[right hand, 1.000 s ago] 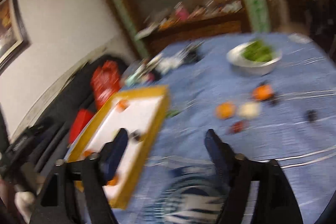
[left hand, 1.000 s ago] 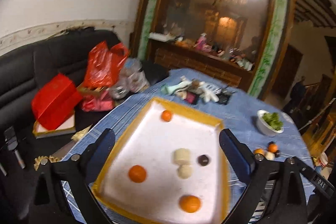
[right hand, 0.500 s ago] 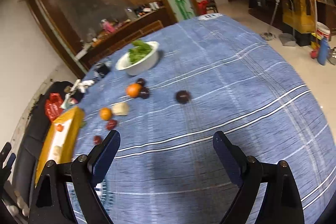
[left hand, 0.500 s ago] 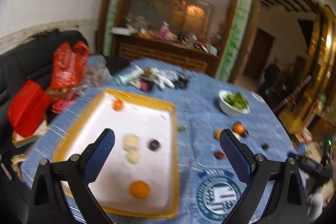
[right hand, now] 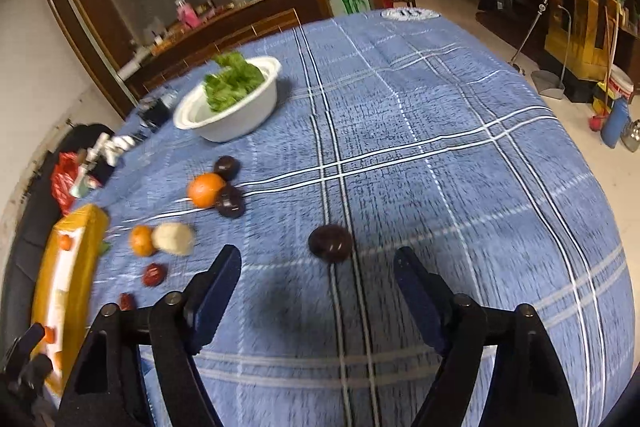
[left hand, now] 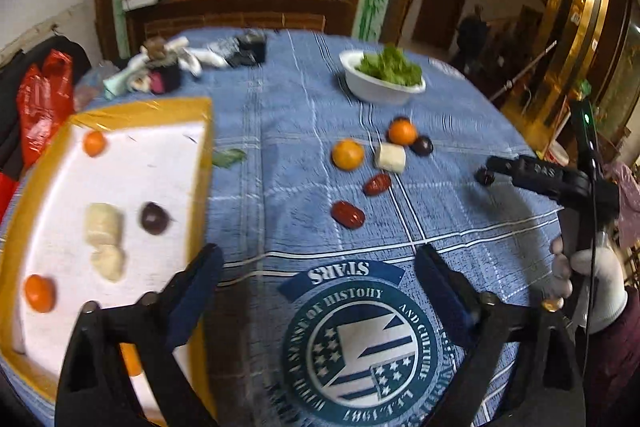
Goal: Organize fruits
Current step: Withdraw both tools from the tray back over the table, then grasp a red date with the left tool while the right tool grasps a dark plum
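Loose fruit lies on the blue checked tablecloth: two oranges (left hand: 348, 155) (left hand: 402, 131), a banana piece (left hand: 390, 157), two red dates (left hand: 348, 214) and dark plums. A yellow-rimmed white tray (left hand: 140, 109) at the left holds oranges, banana pieces and a dark plum (left hand: 154, 218). My left gripper (left hand: 318, 259) hovers over the cloth beside the tray, its jaws closing with nothing between them. My right gripper (right hand: 318, 255) points down at a lone dark plum (right hand: 330, 243) lying just ahead of its fingertips. Its jaws are closing, and the pads are clear of the plum.
A white bowl of greens (right hand: 240, 127) stands behind the loose fruit. Small clutter (left hand: 168, 67) sits at the table's far edge, with red bags (left hand: 44, 99) on the dark sofa to the left. A white-gloved hand (left hand: 596, 279) holds the right gripper's handle. The floor drops away to the right.
The left view swung right, from above the tray to the cloth with the loose fruit. The right gripper came down close to the lone dark plum. Both pairs of jaws narrowed a little.
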`<state>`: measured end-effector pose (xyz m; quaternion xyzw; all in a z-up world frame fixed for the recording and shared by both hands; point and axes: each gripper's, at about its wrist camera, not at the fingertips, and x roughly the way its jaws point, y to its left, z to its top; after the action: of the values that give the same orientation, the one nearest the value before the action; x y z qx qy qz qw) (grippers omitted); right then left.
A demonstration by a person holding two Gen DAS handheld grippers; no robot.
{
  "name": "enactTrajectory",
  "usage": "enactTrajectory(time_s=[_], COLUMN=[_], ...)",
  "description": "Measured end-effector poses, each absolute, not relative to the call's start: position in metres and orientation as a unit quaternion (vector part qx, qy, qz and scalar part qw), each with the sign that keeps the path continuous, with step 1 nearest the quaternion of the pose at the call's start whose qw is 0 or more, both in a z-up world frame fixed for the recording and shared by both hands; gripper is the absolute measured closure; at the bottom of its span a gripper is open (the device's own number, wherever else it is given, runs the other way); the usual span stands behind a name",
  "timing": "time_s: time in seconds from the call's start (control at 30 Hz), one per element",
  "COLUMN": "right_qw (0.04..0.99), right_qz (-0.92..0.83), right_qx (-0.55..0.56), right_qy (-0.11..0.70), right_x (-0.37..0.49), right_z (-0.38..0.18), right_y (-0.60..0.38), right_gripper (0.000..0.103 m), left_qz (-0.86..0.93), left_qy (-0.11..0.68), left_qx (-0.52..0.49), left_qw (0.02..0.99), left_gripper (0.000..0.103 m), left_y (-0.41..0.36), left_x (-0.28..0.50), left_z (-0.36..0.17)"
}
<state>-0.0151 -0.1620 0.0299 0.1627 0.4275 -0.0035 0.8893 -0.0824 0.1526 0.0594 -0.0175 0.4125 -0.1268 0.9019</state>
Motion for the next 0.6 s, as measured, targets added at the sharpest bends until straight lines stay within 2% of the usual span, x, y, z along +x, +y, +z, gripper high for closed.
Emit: enactTrajectory(time_s=[0.23, 0.4, 0.6], right_qw=[0.886, 0.888, 0.889], right_qz=[0.008, 0.024, 0.023], right_qx=[0.164, 0.151, 0.128], right_qy=[0.433, 0.434, 0.439], right_x=[-0.001, -0.001, 0.001], right_z=[0.006, 0.006, 0.006], right_y=[-0.165, -0.160, -0.152], right_gripper=[0.022, 0.022, 0.023], left_qz=[-0.126, -0.146, -0.131], left_qy=[0.437, 0.456, 0.462], left_qx=[0.005, -0.002, 0.019], left_qw=[0.891, 0.878, 0.877], left_gripper=[0.018, 0.035, 0.036], left_y=[0.129, 0.117, 0.110], left_x=[-0.049, -0.026, -0.013], left_z=[0.035, 0.020, 0.008])
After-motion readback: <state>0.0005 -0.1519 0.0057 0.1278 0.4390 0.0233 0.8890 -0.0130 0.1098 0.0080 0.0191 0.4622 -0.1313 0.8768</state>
